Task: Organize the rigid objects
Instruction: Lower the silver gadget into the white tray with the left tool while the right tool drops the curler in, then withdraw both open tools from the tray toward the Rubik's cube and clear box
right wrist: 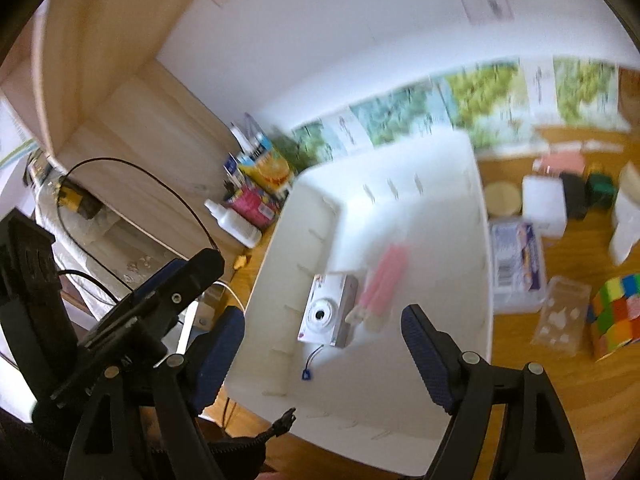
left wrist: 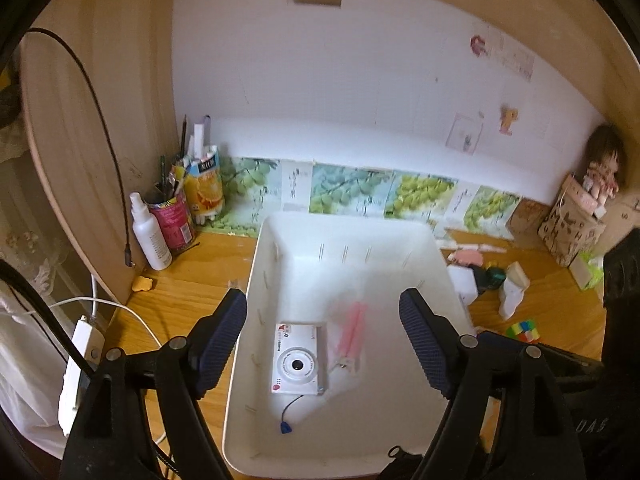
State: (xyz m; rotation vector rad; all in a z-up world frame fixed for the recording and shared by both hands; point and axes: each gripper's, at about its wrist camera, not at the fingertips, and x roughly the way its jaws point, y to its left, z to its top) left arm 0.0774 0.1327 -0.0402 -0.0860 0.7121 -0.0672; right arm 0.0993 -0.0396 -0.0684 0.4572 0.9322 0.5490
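the wooden surface (left wrist: 192, 280) holds a white bin (left wrist: 440, 280) with a toy camera (left wrist: 298, 360) and pink pens (left wrist: 352, 332) inside; cube (right wrist: 616, 316) and boxes (right wrist: 516, 260) wait at its right edge. both hand-held grippers (left wrist: 323, 344) (right wrist: 323, 354) spread, empty.

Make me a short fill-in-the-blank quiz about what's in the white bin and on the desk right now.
1. The white camera lies inside the white ____.
2. The object beside the camera is coloured ____.
3. The multicoloured cube sits outside the bin, on the wooden ____.
4. Both the left gripper and the right gripper are ____.

Missing words: bin; pink; desk; open

left gripper (left wrist: 323, 338) jaws apart (empty), right gripper (right wrist: 323, 350) likewise
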